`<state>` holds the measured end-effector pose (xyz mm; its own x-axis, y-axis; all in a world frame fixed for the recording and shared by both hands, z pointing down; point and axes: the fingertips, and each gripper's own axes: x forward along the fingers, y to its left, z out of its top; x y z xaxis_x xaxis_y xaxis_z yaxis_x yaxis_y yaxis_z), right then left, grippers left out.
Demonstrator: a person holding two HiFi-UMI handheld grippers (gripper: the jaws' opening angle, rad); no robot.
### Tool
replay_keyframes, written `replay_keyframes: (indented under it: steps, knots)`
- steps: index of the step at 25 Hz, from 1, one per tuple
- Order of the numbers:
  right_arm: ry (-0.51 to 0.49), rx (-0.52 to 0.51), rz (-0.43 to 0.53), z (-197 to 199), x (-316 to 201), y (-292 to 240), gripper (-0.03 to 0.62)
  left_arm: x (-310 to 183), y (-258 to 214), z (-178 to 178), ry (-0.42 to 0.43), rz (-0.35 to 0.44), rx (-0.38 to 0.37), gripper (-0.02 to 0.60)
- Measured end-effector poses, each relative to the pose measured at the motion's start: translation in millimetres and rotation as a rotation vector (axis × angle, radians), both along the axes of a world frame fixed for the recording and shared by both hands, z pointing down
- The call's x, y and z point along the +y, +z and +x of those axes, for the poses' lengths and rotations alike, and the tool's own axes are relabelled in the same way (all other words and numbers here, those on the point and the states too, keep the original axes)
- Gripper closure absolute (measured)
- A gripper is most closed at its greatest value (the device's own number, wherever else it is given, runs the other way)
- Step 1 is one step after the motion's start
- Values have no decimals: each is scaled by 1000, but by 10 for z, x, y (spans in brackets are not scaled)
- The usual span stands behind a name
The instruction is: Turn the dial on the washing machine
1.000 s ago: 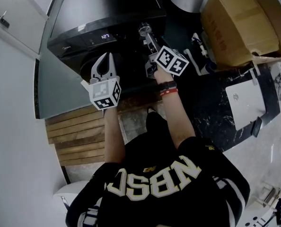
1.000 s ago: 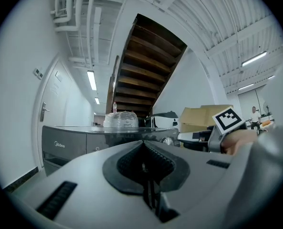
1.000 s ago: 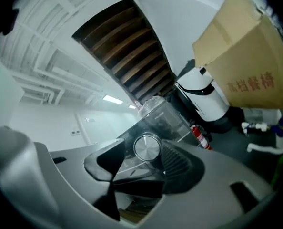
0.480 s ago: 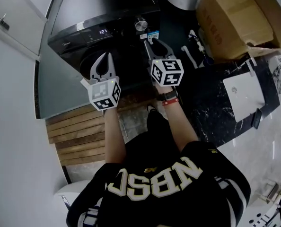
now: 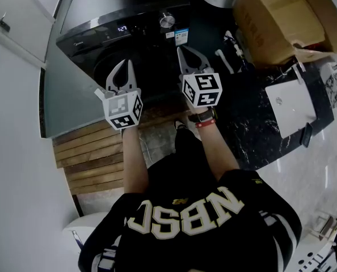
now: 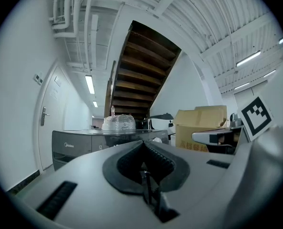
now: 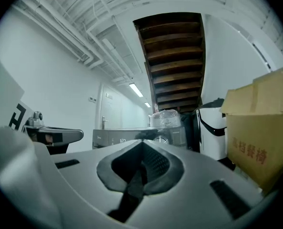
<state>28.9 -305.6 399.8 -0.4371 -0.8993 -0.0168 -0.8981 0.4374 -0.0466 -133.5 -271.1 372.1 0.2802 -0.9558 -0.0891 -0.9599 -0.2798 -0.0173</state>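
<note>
The black washing machine (image 5: 120,7) fills the top of the head view, its control panel facing the person. To its right sits a big cardboard box (image 5: 276,16), and wooden boards (image 5: 92,157) lie on the floor in front of it at the left.

Both tools are held up in front of the machine, side by side and apart. The left gripper (image 5: 125,67) has its jaws pressed together with nothing between them. The right gripper (image 5: 185,52) is likewise closed and empty, its tip pointing up toward the panel but clear of it.

The dial (image 5: 167,20) is the small round silvery knob on the panel, right of the lit display and just beyond the right gripper; it also shows past that gripper's jaws in its own view (image 7: 161,139).

It looks rigid and fixed in place, so it should only spin on its axis. Its smooth rim may be slippery, so the pads should pinch opposite sides of the rim squarely, once the jaws are spread
</note>
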Motion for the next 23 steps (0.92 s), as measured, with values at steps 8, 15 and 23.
replay_keyframes:
  steps: [8,15,23]
  knots:
    - [-5,-3,-10,40,119,57,586,101,-59,70,31,10,44,568]
    - [-68,-22,-38,-59,201,117,586,182,-206,169,57,41,46,568]
    - [-110,-15,-58,-185,227,195,586,191,-116,140,51,24,36,568]
